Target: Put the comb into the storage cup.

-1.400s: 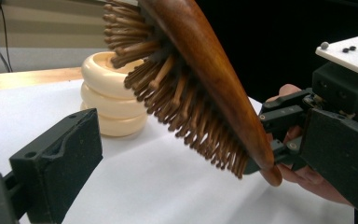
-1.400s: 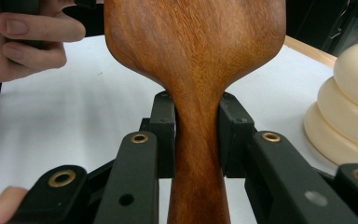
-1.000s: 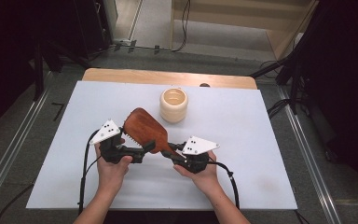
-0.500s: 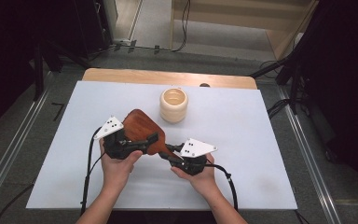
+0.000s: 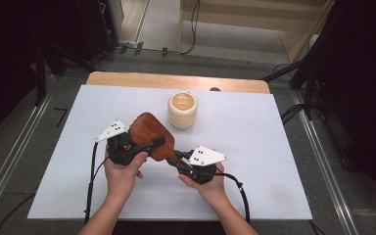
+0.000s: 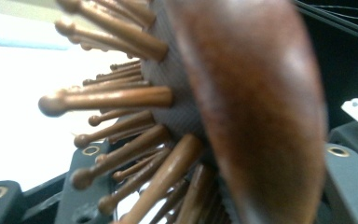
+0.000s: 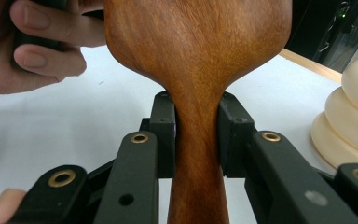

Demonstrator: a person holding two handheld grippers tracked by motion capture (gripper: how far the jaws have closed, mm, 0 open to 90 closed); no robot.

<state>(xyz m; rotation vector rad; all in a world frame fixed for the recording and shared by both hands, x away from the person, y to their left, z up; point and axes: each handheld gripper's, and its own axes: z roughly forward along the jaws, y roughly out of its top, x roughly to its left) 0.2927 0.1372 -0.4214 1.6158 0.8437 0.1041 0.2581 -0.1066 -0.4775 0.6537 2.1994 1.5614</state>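
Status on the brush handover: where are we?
Done: the brush is off the table, its handle clamped in the right gripper. In hand: the left gripper has just been closing on the brush head, bristles facing one side and the wooden back the other; its fingers look seated on it. Left: the right gripper hasn't let go. The cup stands untouched behind; possibly the destination.

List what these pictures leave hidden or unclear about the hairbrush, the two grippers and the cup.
- Hairbrush bristles: in the high view they face down, under its wooden back.
- Left gripper pads: in the left gripper view the blurred brush head covers where they touch.
- Brush handle end: cut off by the bottom edge of the right gripper view, below the right gripper.
- Cup: cut off by the right edge of the right gripper view.
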